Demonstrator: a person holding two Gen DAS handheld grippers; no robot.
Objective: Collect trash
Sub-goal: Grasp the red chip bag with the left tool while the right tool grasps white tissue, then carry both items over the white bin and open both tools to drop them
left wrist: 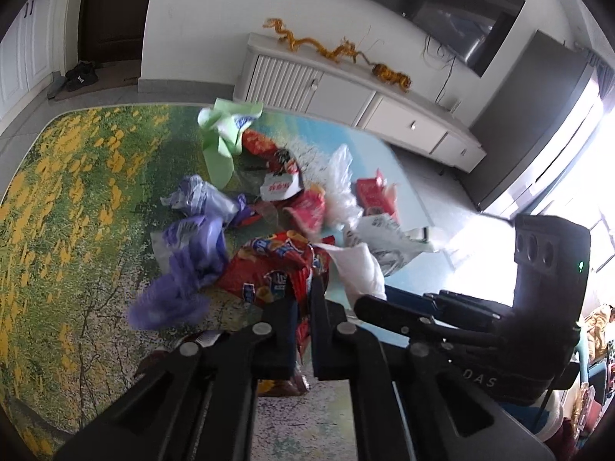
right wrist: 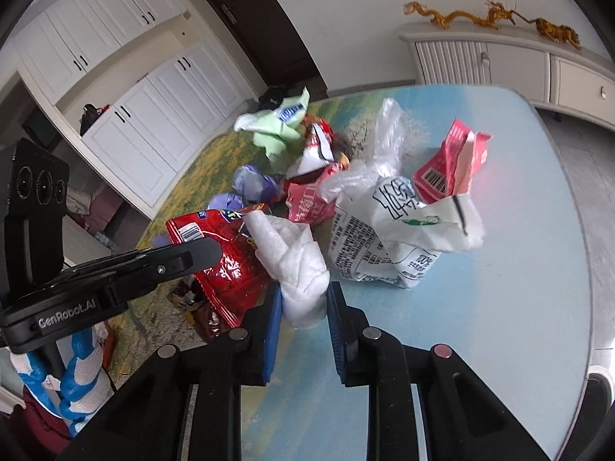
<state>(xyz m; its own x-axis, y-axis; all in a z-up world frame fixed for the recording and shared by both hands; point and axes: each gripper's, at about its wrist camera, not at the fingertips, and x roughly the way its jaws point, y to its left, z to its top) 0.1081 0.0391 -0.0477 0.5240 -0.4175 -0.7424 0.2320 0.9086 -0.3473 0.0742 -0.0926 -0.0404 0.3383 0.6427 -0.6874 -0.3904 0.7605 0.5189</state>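
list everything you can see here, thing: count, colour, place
red chip bag: 1, red, near edge of pile, pinched by left gripper
white crumpled tissue: 1, white, beside chip bag, between right gripper's fingers
purple wrappers: several, purple, left of pile
green wrapper: 1, pale green, far end of pile
white printed bag: 1, white with black print, right of pile
red carton: 1, red, behind white printed bag
clear plastic bag: 1, clear, pile middle
table: 1, blue and flowered cover
sideboard: 1, white, along wall
dragon ornament: 1, gold, on sideboard
left gripper: black, shut on chip bag
right gripper: black, blue pads, around tissue
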